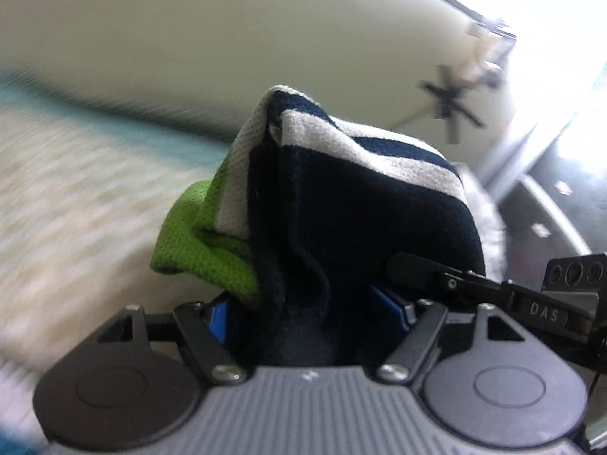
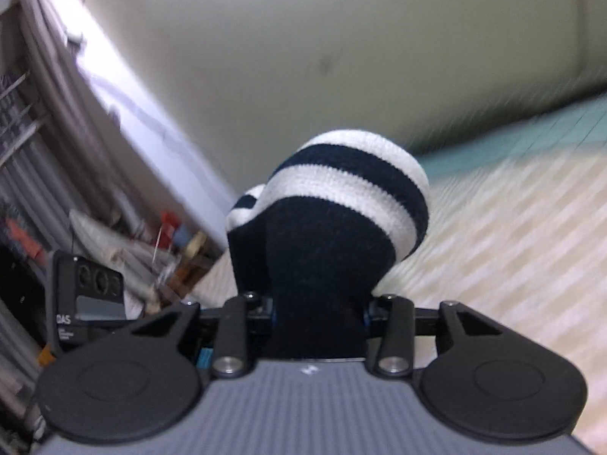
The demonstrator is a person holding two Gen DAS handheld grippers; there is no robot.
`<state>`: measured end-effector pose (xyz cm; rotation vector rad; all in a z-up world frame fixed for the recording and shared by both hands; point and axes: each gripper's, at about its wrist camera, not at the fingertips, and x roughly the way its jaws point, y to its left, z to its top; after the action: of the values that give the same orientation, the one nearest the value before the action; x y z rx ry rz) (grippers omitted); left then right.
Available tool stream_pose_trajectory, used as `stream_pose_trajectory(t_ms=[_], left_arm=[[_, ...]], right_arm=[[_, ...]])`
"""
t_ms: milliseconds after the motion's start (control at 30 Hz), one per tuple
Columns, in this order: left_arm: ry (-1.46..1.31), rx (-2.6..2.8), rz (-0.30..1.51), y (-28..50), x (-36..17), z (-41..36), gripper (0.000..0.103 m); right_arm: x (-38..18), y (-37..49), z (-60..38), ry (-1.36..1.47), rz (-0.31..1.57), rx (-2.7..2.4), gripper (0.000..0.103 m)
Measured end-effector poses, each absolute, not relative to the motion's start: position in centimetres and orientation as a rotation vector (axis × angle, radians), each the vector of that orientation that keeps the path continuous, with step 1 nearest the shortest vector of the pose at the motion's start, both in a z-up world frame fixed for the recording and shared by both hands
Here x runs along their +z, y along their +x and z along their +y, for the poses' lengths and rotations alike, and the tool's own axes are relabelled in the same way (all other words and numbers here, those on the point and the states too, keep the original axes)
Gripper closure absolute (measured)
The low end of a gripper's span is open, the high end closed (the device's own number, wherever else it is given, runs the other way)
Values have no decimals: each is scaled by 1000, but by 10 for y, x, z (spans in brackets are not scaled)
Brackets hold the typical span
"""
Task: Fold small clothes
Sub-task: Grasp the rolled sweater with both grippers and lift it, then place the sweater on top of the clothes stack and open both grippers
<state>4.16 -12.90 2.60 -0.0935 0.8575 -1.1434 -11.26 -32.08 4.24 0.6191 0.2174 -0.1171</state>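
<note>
Left gripper (image 1: pixel 309 303) jaws clamp navy garment (image 1: pixel 341 227) with white stripes and green patch, bunched between them. Right gripper (image 2: pixel 318 303) jaws pinch same garment between them, striped end forward. Other gripper's side label reads "DAS". Background blurred.

— Where's my left wrist camera sitting?

— Right behind the left claw (image 1: pixel 309 303), looking forward along it and tilted up. The striped garment (image 1: pixel 341 204) fills the near centre, very close; beyond it I see the pale wall (image 1: pixel 189 57), and a ceiling fan (image 1: pixel 449 108) to its right.

— And my right one?

— Same setup behind the right claw (image 2: pixel 316 314), garment (image 2: pixel 334 223) just as close, bed cover (image 2: pixel 512 227) to its right. Both views share the garment, wall and bed cover; each catches the other claw's camera block.
</note>
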Motion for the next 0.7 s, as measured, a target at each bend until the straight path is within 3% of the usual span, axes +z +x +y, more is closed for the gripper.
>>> stream_pose_trajectory(t_ms=[200,367,467,533,600,700], left_arm=[[-54,-1370,717,5,102,-296,30],[-49,-1440,787,-10,105,-421,30],[33,-1354,882,-13,69,-478,31],[94,-1293,892,-14,43,-498,23],[63,-1285,881,-12,31,-500,16],[67,-1274,874,-15,38,-494,15]], right_arm=[[116,-221,-411,538,38,-323,65],[157,-300,-497,517,-46,-512,64],[141,-320,-553,585,-3,-625,62],[112,-322,-592,678,69,-692,62],[75,-324,-620,759,75,-698,76],[63,-327,-628,787,16,-688,74]])
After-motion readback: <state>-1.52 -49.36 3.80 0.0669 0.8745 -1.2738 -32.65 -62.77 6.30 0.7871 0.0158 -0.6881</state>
